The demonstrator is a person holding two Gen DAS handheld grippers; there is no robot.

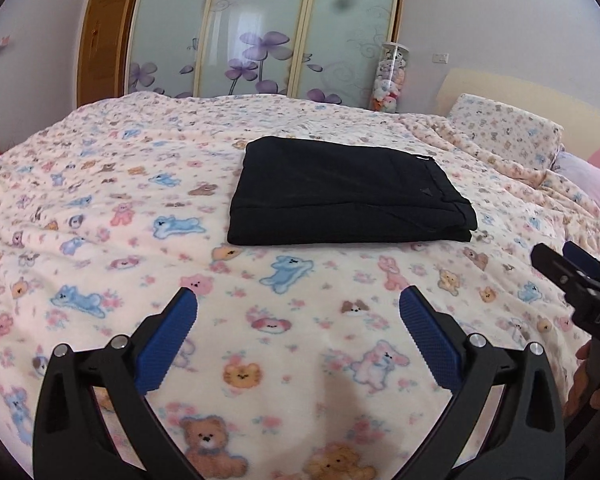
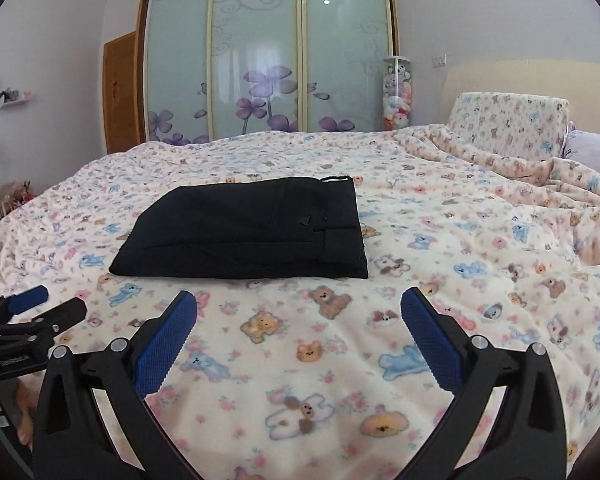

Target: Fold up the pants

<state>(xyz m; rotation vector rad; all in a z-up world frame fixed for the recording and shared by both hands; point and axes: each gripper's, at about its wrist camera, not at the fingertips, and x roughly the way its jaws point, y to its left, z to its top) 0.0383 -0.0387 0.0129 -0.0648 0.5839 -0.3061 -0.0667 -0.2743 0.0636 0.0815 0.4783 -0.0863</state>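
- Black pants (image 1: 350, 192) lie as a compact folded rectangle mid-bed on the teddy-print blanket (image 1: 139, 240), waistband to the right.
- Left gripper (image 1: 298, 306) and right gripper (image 2: 298, 306): jaws spread, empty, both short of the pants.
- Risk: any further nudge on soft fleece could slide the stacked layers, undoing the fold.

We've got our left gripper (image 1: 297, 304) spread wide, blue pads (image 1: 167, 342) well apart. Our right gripper (image 2: 298, 306) hovers alongside it, equally wide and holding nothing.
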